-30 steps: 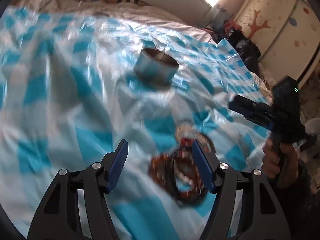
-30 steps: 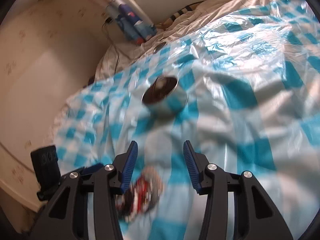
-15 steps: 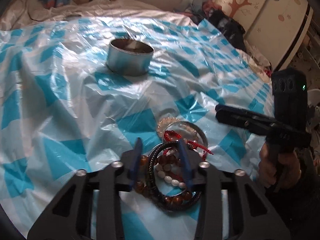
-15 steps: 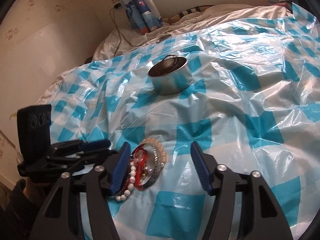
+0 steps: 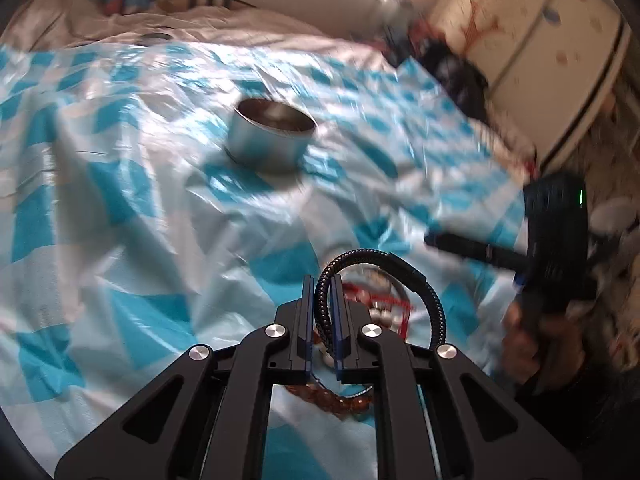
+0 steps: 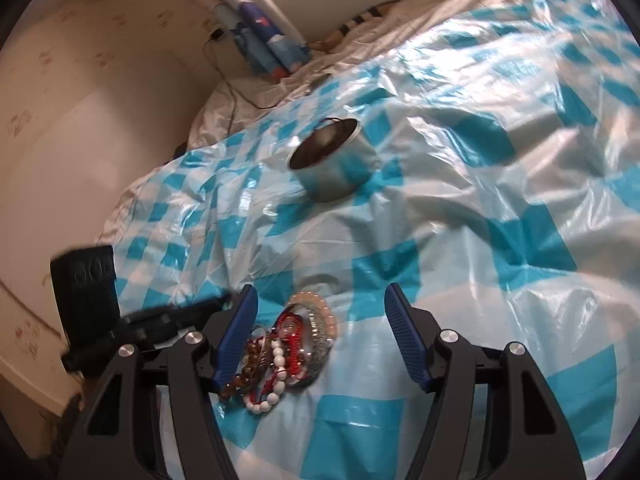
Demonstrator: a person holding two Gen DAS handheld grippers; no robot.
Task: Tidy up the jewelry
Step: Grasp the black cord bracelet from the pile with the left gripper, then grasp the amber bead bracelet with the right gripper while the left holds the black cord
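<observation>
Since a second ago your left gripper (image 5: 323, 280) has dropped onto the jewelry pile and its jaws are closing on the black braided bracelet (image 5: 384, 276), which now arches up at lower centre of the left wrist view, pinched between the blue pads. Your right gripper (image 6: 320, 322) stands wide with nothing between its fingers, straddling the bracelet pile (image 6: 288, 352) at lower centre of its own view.

To do this step well, lift slowly so the cord bracelet pulls free of the red string and beads under it, and do not drag the rest along. Then carry it to the round metal tin (image 5: 272, 138), which sits upper centre on the blue-and-white checked plastic sheet (image 5: 120, 208), well apart from the pile.

In the right wrist view you see the pile clearly: white beads, amber beads, a red cord, a pale bead ring. That view also shows some items already inside the tin (image 6: 330, 158). Only the left view shows the pinch itself.
</observation>
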